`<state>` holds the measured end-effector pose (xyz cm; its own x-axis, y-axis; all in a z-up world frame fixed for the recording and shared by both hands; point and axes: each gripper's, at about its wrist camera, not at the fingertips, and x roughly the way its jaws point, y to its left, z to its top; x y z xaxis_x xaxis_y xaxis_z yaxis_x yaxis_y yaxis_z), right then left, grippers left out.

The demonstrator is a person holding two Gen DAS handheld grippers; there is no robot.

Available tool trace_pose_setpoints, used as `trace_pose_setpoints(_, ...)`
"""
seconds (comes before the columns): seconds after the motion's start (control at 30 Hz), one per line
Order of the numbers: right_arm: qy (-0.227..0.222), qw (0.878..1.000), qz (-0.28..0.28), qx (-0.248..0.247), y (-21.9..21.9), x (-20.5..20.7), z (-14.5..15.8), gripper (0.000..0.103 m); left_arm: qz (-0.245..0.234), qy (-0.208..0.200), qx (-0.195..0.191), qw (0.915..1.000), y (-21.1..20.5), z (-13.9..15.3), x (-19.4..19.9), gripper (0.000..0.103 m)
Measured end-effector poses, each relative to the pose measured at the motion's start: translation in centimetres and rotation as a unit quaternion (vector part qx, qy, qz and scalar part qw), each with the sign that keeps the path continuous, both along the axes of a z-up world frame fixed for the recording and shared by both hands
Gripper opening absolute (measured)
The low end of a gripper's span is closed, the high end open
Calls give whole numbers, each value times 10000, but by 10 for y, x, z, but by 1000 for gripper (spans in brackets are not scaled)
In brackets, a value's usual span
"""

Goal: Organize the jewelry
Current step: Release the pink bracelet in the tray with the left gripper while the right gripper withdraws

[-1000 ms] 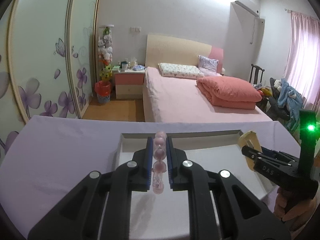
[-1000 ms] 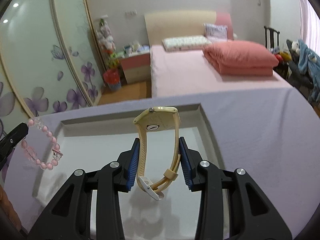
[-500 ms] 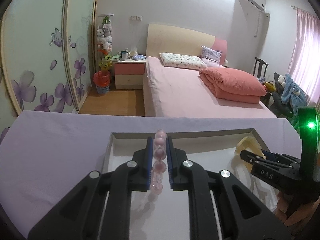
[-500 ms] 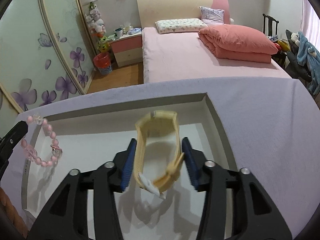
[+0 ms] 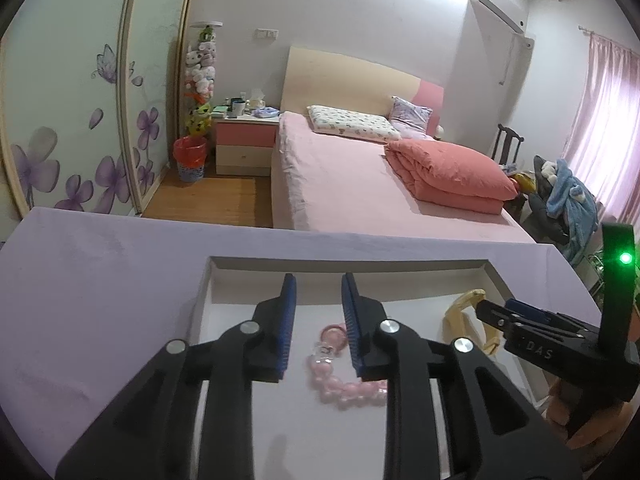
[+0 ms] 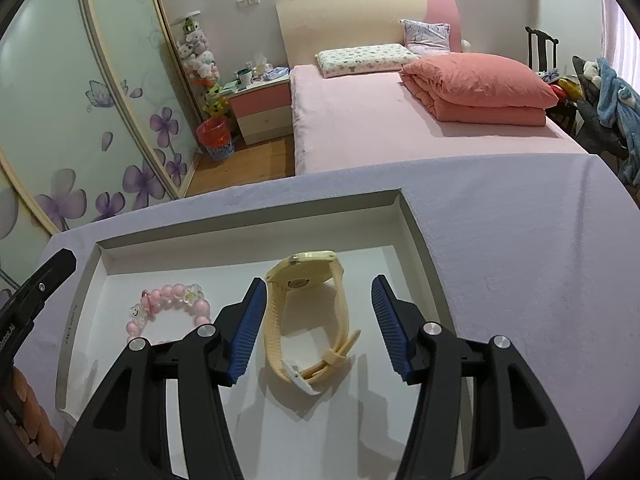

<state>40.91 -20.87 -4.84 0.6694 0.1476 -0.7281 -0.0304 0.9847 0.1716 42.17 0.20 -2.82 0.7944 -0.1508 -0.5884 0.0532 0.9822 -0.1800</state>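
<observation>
- Bedroom setting: a pink bed (image 5: pixel 360 184) stands beyond the worktop (image 6: pixel 520 240), which is covered in lilac cloth.
- On the worktop sits a shallow white tray (image 6: pixel 408 216); all positions below are given relative to this tray.
- Left tongs (image 5: pixel 318 312): jaws parted, having just been opening. Nothing is clamped. The blue pads (image 5: pixel 288 320) stand clear above the tray floor.
- Bracelet (image 5: pixel 344 384): pink beads with a clear charm, lying flat on the tray floor in the tray's left half. In the left wrist view it lies below the left tongs, partly hidden by the right-hand finger. No pad touches it.
- Right tongs (image 6: pixel 318 320): jaws wide apart, having opened over the past moment. Nothing is clamped.
- Watch (image 6: pixel 308 316): pale yellow, strap buckled in a loop, resting on its side on the tray floor in the tray's right half. It lies between the right tongs' pads with a visible gap on both sides.
- Bracelet and watch lie apart, not touching, both inside the tray walls.
- A person's hand (image 6: pixel 28 408) holding the left tool shows at the lower left edge of the right wrist view, outside the tray.
</observation>
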Motion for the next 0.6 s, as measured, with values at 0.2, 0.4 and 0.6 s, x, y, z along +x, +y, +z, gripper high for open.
trace_pose_setpoints(0.2, -75, 9999, 35, -61, 4, -3, 6, 56, 74, -72, 173, 9998, 1, 4, -8, 26)
trace_pose_setpoints(0.4, -292, 9994, 159, -98, 4, -33, 19, 60, 112, -155, 150, 9997, 4, 13, -38, 27)
trace_pose_setpoints(0.6, -497, 9979, 399, -142, 1, -89, 30, 62, 69, -271, 58, 9996, 14, 18, -108, 33)
